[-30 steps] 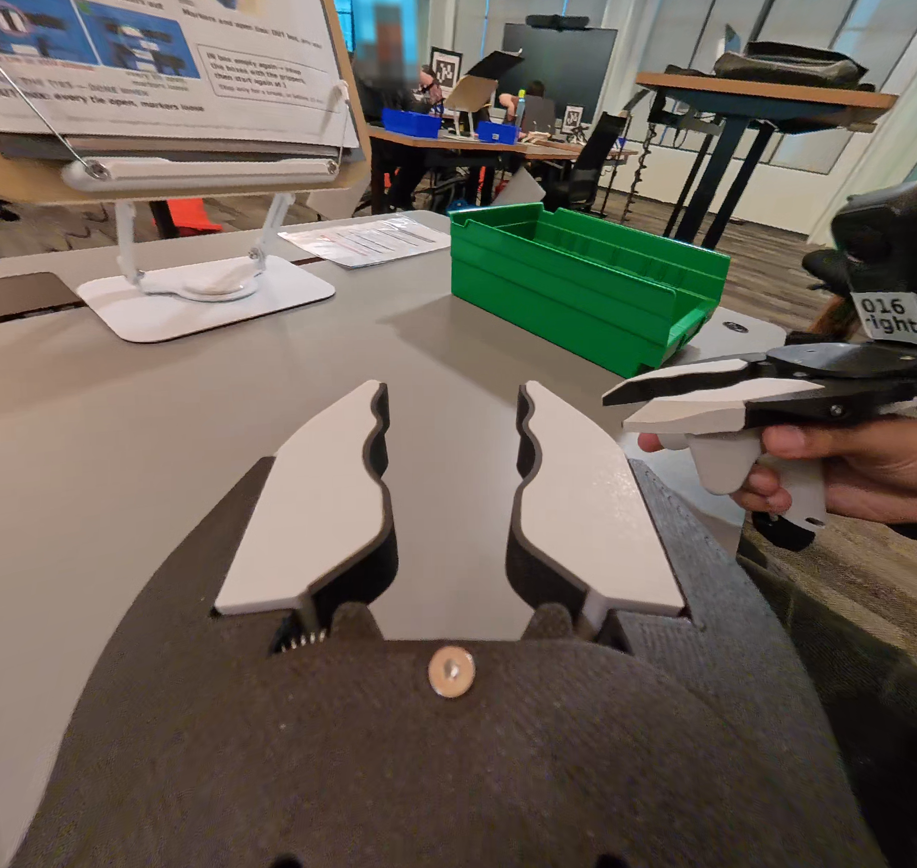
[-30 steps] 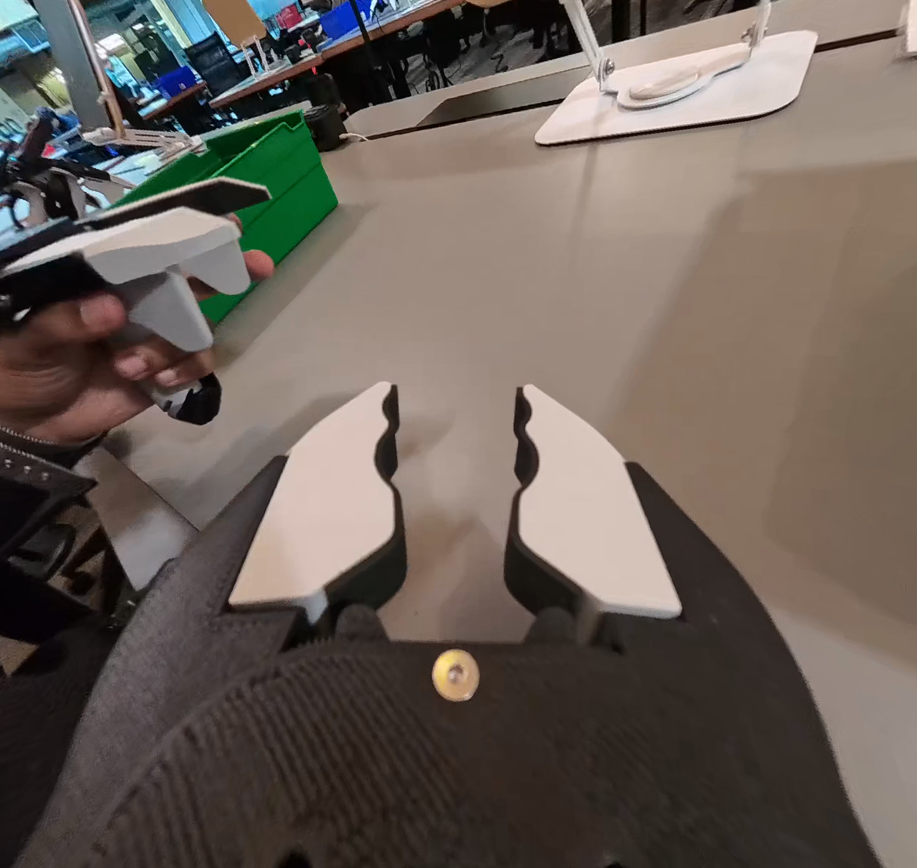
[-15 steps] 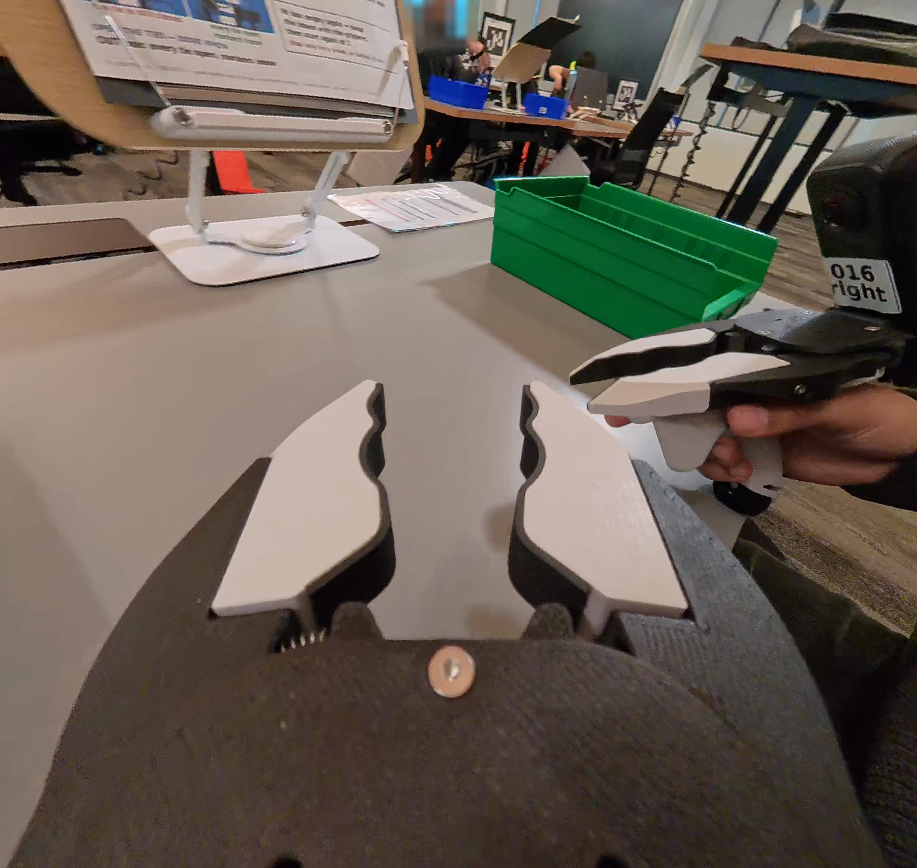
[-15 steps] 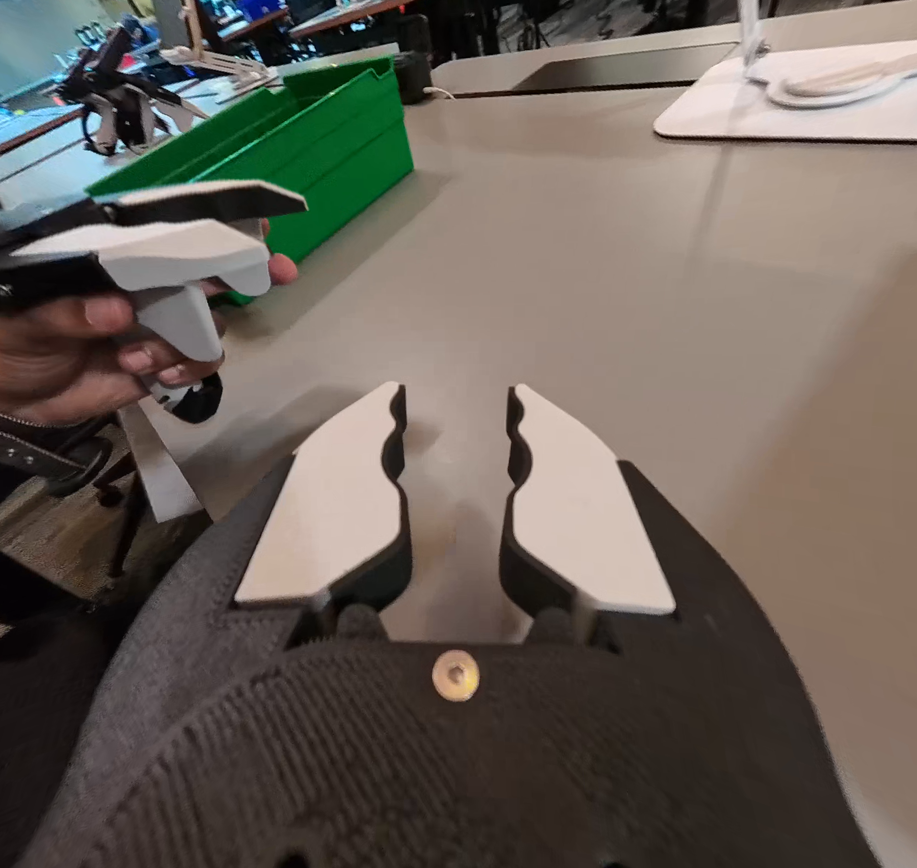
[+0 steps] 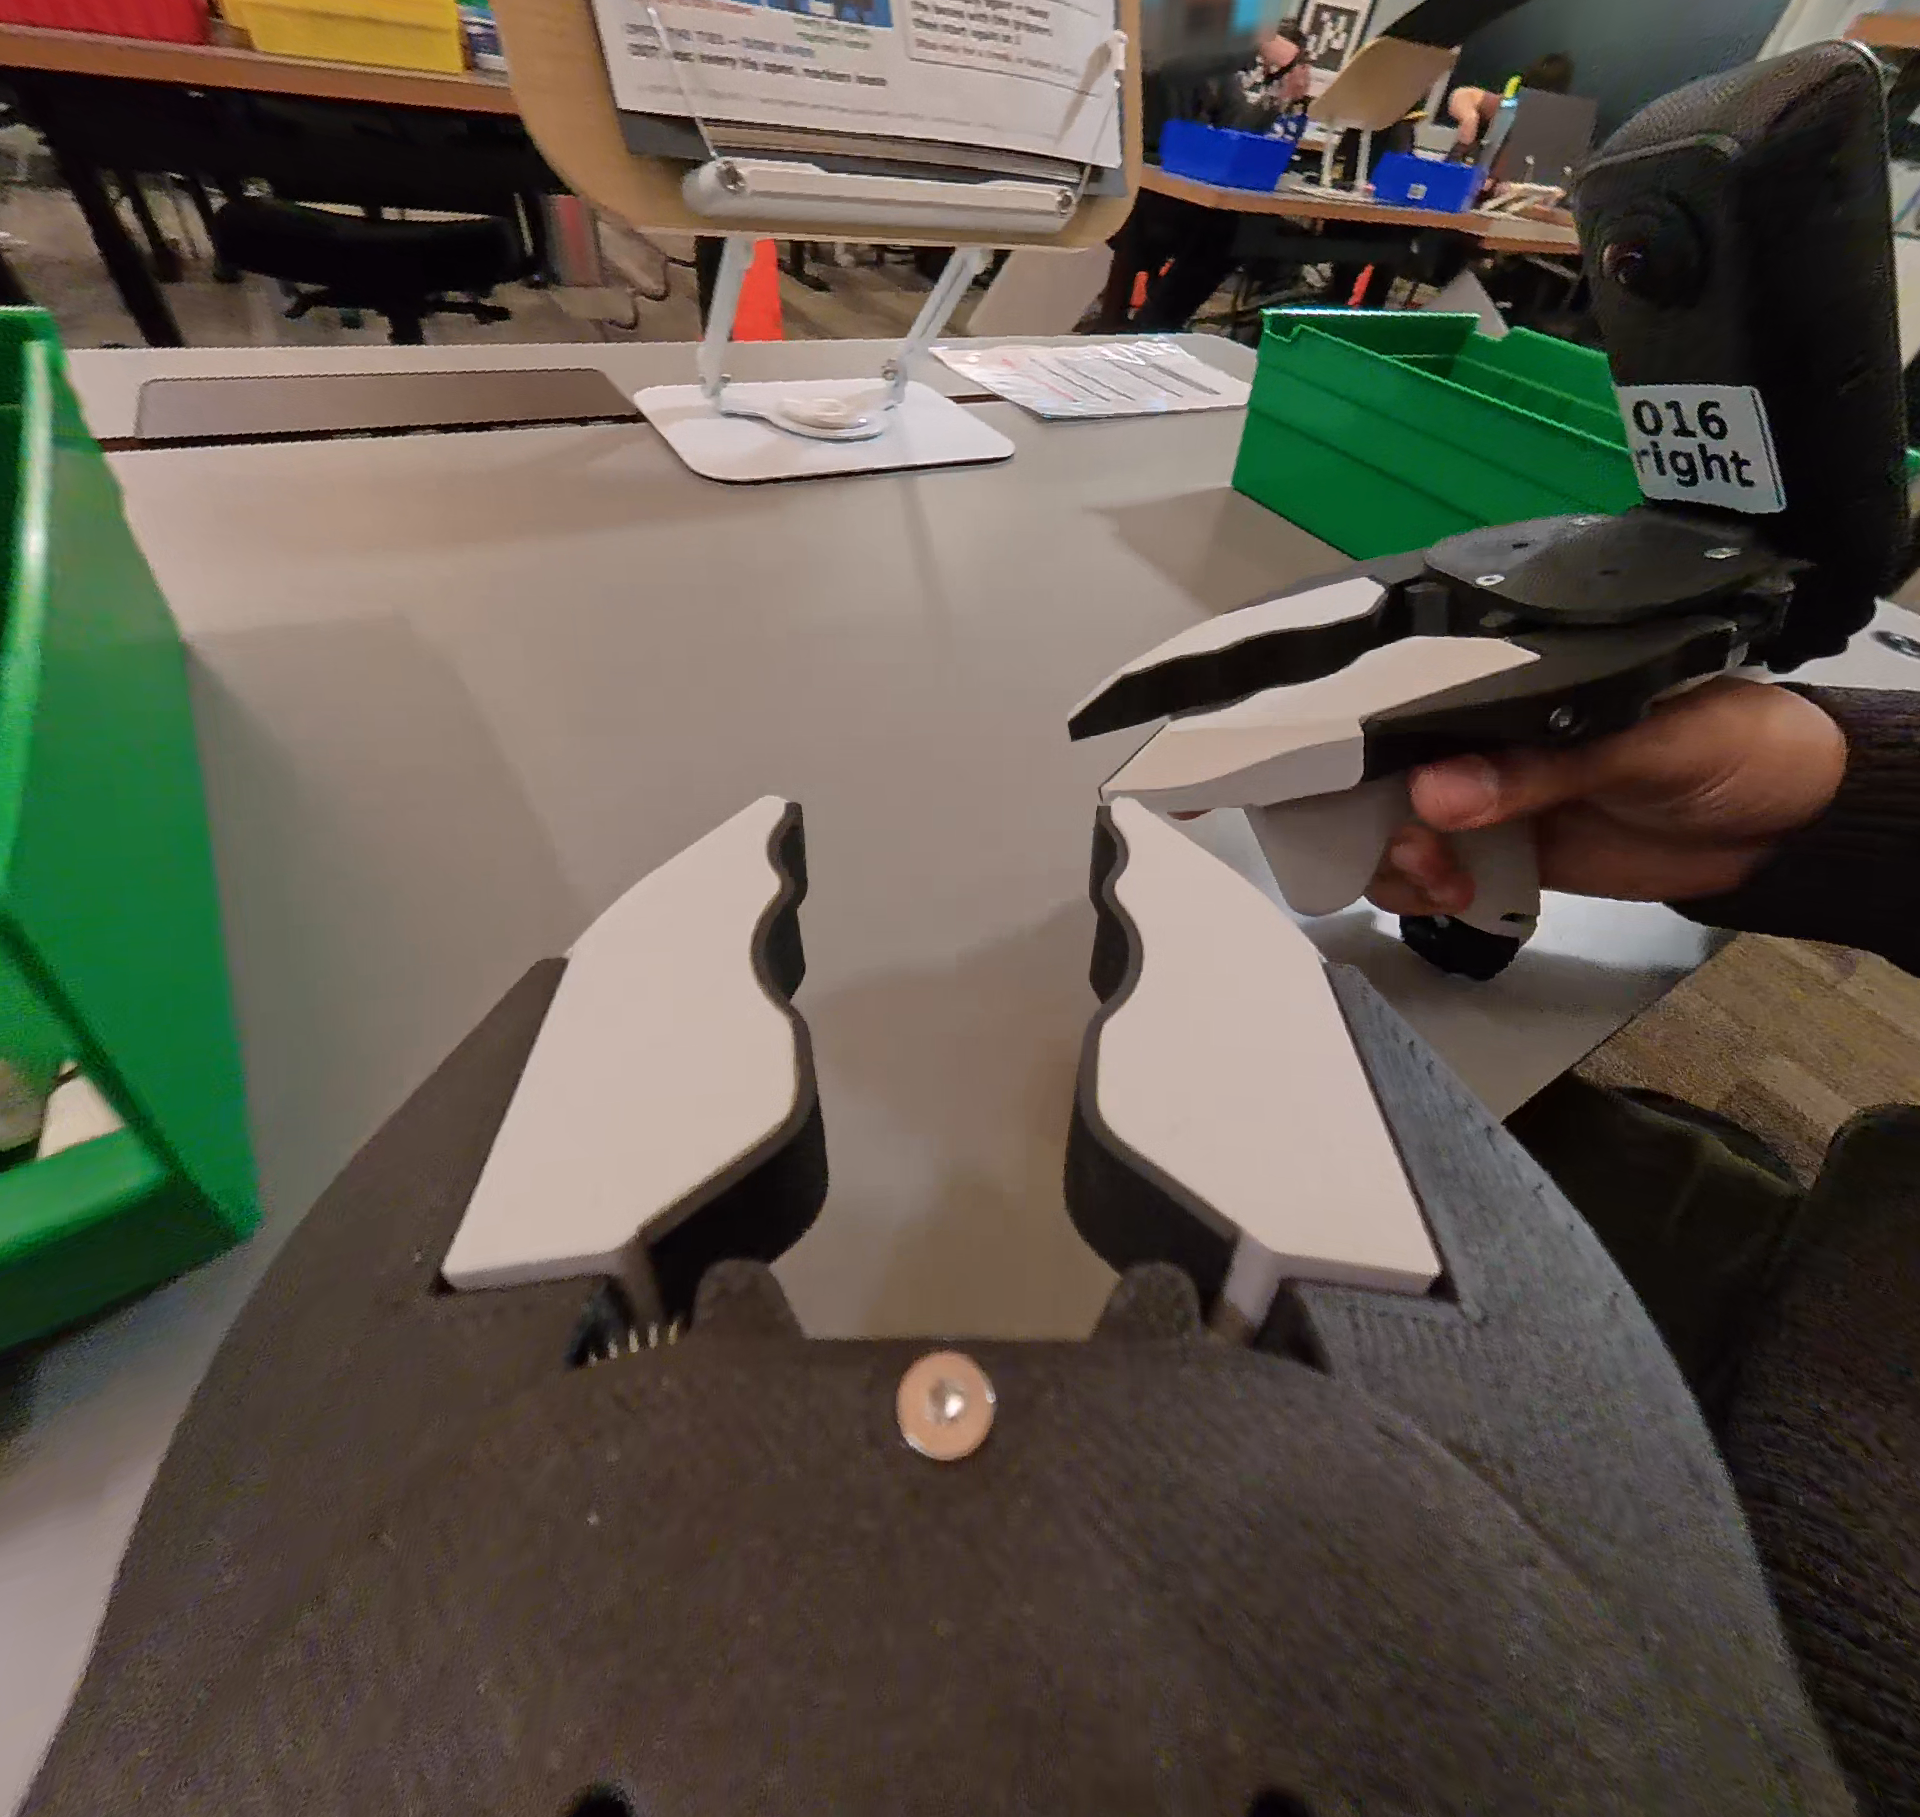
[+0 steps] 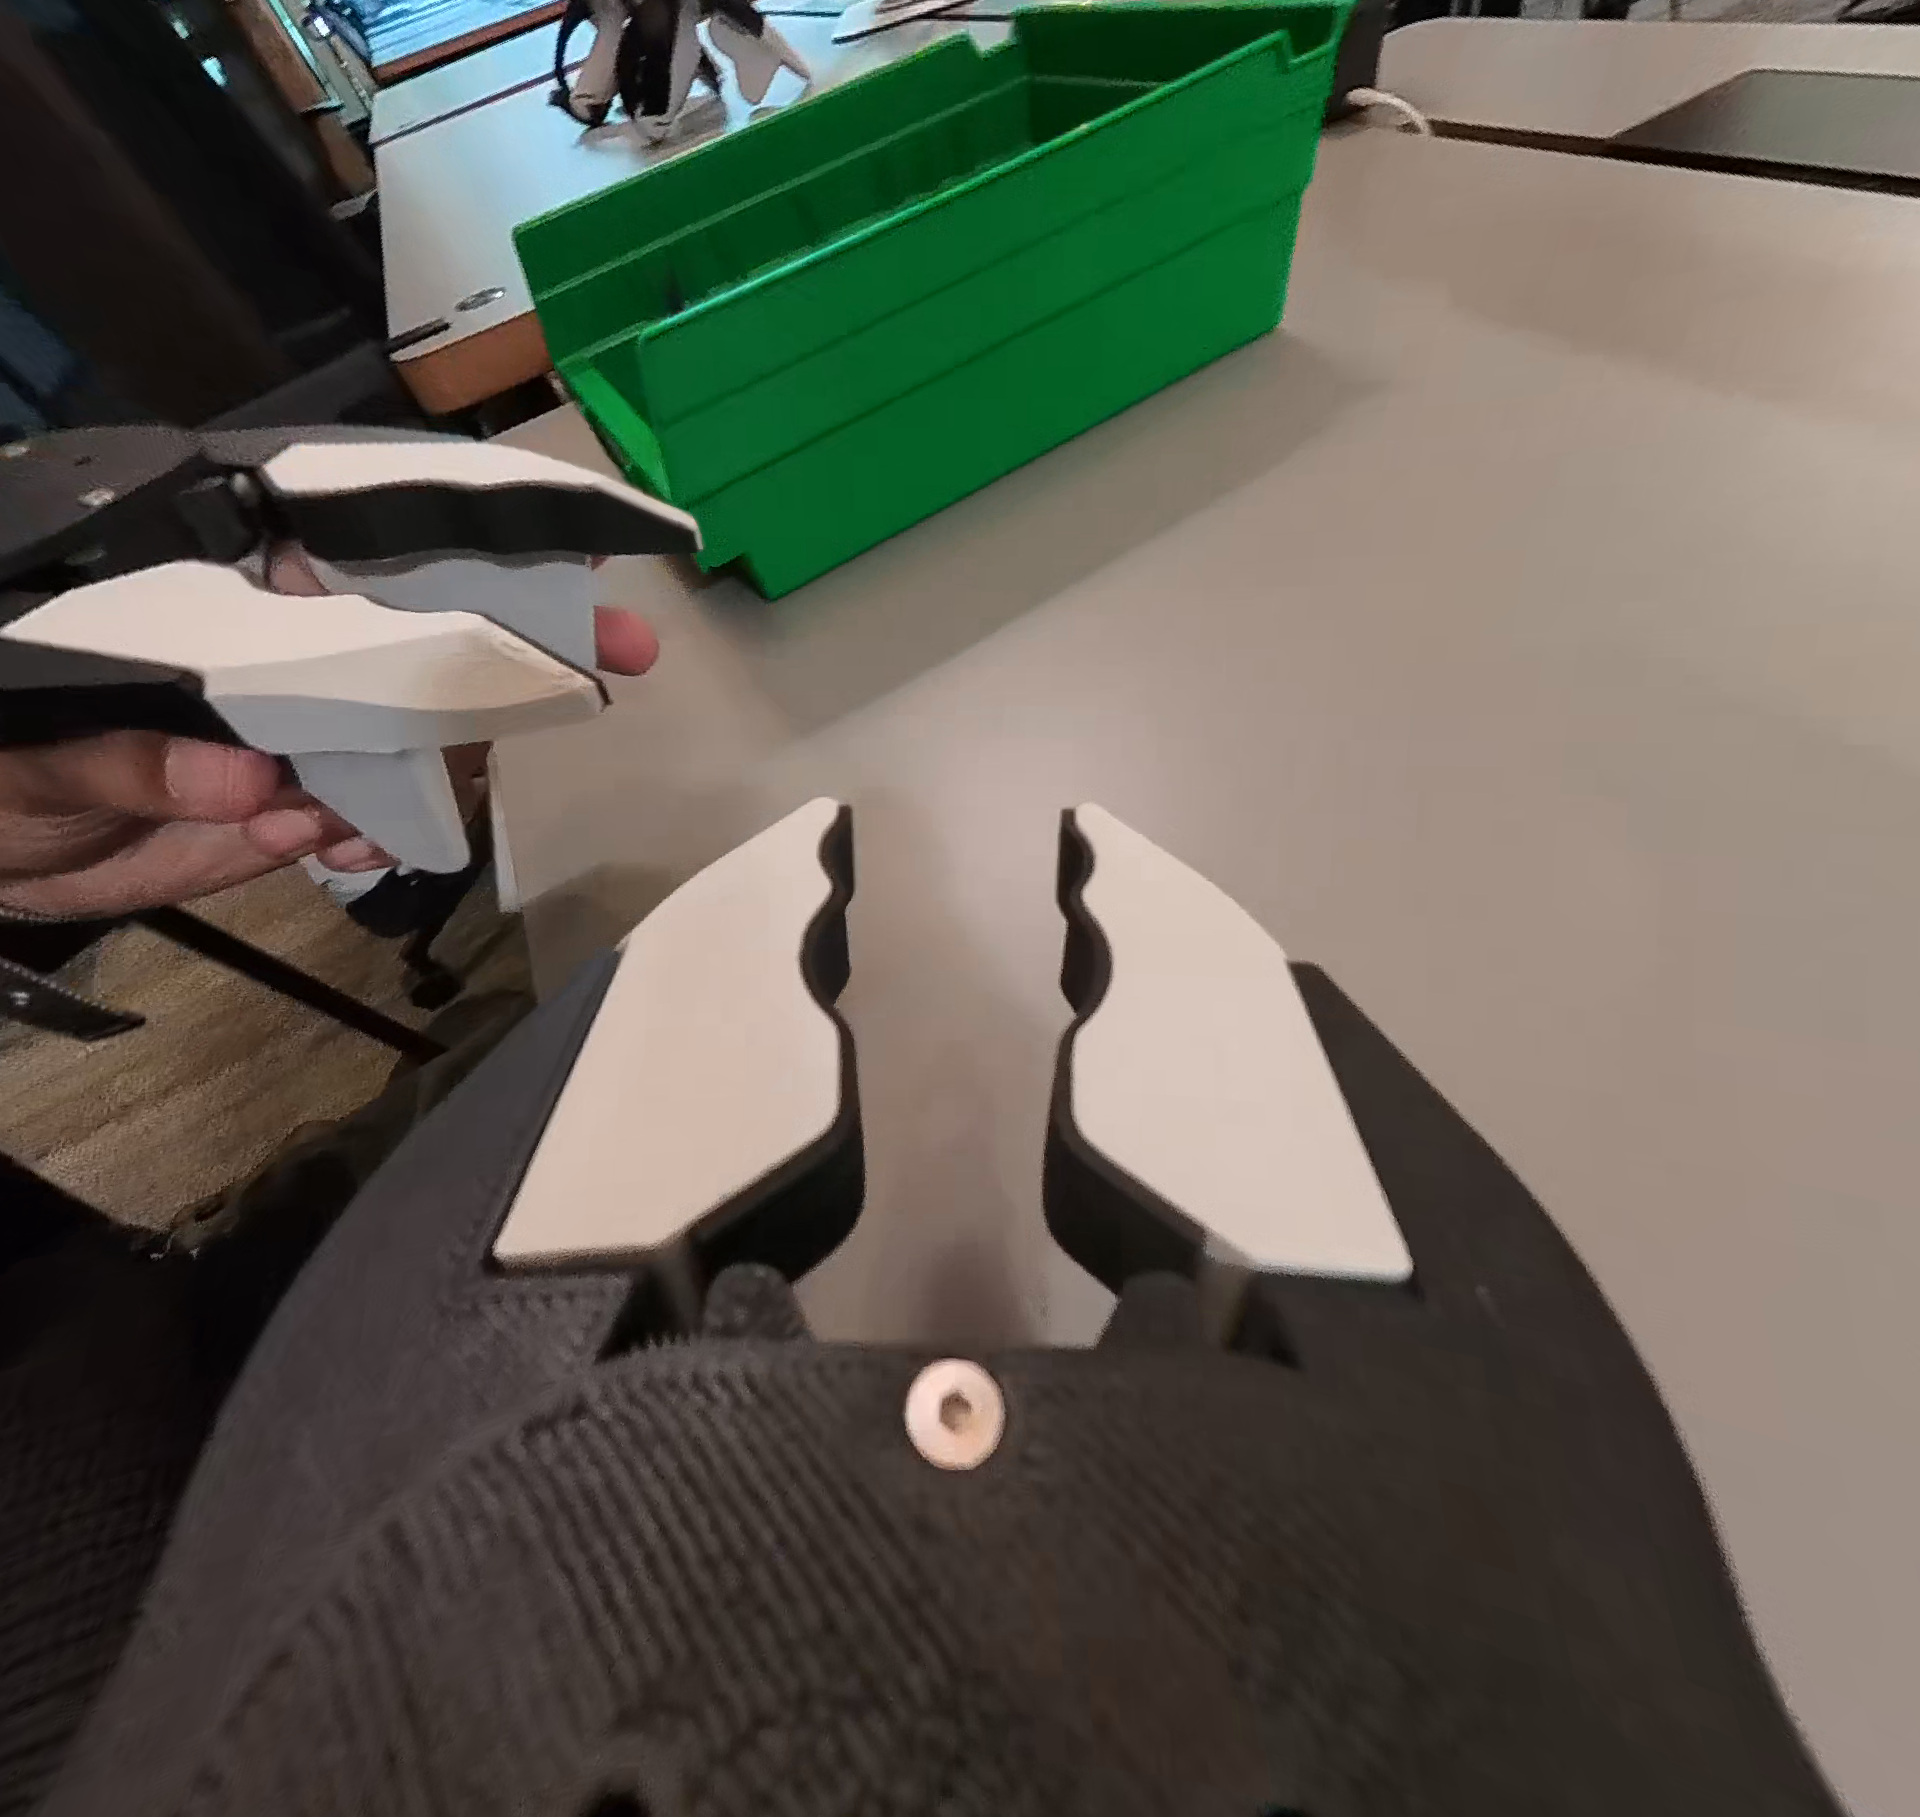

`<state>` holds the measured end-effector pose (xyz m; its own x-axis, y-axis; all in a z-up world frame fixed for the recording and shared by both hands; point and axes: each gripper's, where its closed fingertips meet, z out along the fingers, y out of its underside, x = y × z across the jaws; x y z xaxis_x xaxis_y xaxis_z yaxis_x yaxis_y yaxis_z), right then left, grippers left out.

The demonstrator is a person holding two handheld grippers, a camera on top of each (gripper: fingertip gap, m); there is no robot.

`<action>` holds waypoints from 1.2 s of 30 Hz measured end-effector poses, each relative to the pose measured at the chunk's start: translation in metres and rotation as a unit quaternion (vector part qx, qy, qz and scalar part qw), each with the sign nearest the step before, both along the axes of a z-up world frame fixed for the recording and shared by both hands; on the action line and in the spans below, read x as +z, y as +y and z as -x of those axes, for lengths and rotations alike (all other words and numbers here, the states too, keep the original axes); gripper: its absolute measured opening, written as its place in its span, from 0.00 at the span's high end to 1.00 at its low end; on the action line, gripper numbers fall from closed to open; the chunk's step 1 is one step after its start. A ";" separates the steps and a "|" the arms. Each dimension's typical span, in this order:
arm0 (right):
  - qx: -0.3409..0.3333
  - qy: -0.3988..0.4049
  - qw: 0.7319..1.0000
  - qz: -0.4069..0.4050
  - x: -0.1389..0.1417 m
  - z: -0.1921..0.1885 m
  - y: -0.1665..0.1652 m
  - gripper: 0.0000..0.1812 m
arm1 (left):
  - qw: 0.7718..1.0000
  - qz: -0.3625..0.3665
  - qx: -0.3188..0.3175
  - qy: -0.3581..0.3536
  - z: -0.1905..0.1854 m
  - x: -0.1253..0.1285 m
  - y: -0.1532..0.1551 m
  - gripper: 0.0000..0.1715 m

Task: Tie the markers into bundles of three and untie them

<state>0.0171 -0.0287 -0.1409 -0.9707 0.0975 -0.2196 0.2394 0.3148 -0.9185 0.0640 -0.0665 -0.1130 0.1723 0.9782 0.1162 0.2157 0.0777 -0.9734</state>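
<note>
At the far left of the left wrist view a green bin (image 5: 94,832) is cut off by the frame edge, so only one wall and a corner of its inside show, and what lies in it is too blurred to tell. The left gripper (image 5: 948,811) hovers over the bare grey counter (image 5: 623,645) with its fingers (image 5: 665,1050) spread and nothing between them. Beyond it stands a white-based document stand (image 5: 831,427) holding a printed sheet, its top cut off by the frame, with a second sheet of paper (image 5: 1091,377) lying flat to its right. Farther right a second green bin (image 5: 1434,437) sits on the counter, partly hidden behind the right gripper (image 5: 1091,749), which a hand (image 5: 1621,822) holds just beside the left one. In the right wrist view the right gripper (image 6: 956,811) also has its fingers (image 6: 1205,1071) apart and empty over the counter (image 6: 1455,676), with the left gripper (image 6: 644,614) at the left edge, its body cut off. The second green bin (image 6: 935,344) lies ahead; its far compartments are not visible. Behind are other desks with blue, red and yellow bins, chairs, seated people blurred out, and wood-look flooring.
</note>
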 end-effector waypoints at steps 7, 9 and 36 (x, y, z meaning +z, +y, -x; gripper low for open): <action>0.002 0.024 1.000 -0.008 -0.002 -0.002 0.006 0.79 | 1.000 -0.010 -0.012 -0.008 0.008 -0.003 0.004 0.69; -0.016 0.021 1.000 -0.007 -0.001 0.004 0.015 0.79 | 0.999 -0.005 -0.035 -0.010 0.015 -0.004 0.014 0.69; -0.314 -0.057 0.944 0.085 0.031 0.058 0.163 0.78 | 0.975 -0.041 -0.217 -0.026 0.074 -0.002 0.121 0.98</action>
<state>-0.0406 0.1342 -0.1102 -0.7019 0.6004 -0.3832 0.4299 -0.0719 -0.9000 -0.0098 0.0540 -0.1145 0.5594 0.8018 0.2101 0.2945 0.0446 -0.9546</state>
